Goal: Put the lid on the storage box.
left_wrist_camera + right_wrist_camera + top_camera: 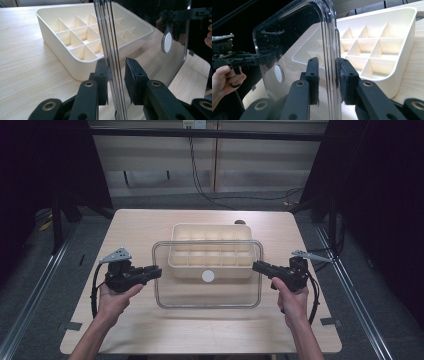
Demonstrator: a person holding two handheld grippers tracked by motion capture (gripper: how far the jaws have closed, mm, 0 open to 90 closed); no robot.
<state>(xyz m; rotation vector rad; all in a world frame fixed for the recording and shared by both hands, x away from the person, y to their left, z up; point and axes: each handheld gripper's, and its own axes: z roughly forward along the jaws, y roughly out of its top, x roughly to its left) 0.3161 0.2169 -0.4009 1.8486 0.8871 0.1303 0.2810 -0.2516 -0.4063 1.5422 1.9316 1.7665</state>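
Note:
A clear plastic lid (207, 292) with a white round knob (208, 276) hangs level between both grippers, over the near half of a cream divided box (210, 251). At the lid's left edge my left gripper (157, 271) is shut on the rim. The right gripper (256, 266) is shut on the lid's right edge. In the left gripper view the jaws (116, 67) pinch the lid's edge (110, 37), with the box (57, 50) beyond. The right gripper view has its jaws (327, 67) clamped on the lid (294, 37), the box (387, 50) behind it.
The box stands mid-table on a light wooden table (140, 225). A small dark object (240, 222) lies just behind the box's far right corner. Metal rails (350, 285) run along the floor on both sides, and a cable (235, 197) trails on the floor beyond the far edge.

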